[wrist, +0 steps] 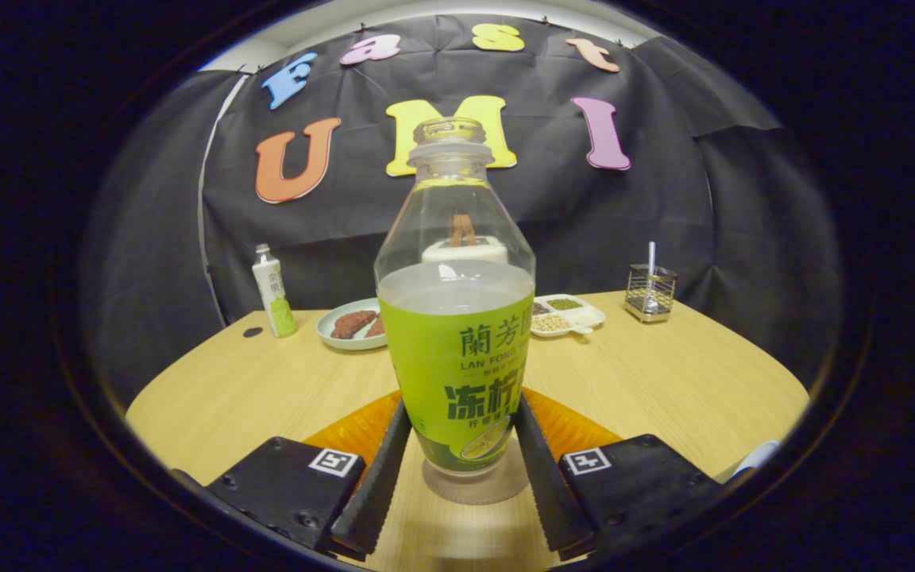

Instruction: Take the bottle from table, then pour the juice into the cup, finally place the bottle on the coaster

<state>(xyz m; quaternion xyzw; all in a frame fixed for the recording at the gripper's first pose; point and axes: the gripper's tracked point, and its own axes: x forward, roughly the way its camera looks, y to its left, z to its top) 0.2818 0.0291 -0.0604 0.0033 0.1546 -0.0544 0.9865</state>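
A: Entry, gripper view. Where is the bottle?

B: Upright between the two fingers, cap off, juice level roughly at the top of its green label. Its base looks to sit just above the wooden table, with a shadow beneath; contact with the table I cannot confirm.

A: Gripper state?

B: Jaws closed in against the bottle's lower body, one finger pressed to each side of the label. Clamped on it.

A: The coaster?

B: An orange ribbed disc lies flat on the table just behind the bottle, showing on both sides of it beyond the fingers.

A: Background items?

B: Far side of the table: a second small bottle with a white cap, standing well off to one side; a pale plate carrying brown pieces; a white divided tray with grains or beans; a wire holder with a straight utensil standing in it. Through the clear upper bottle, a white object with something brown on top, too distorted to identify.
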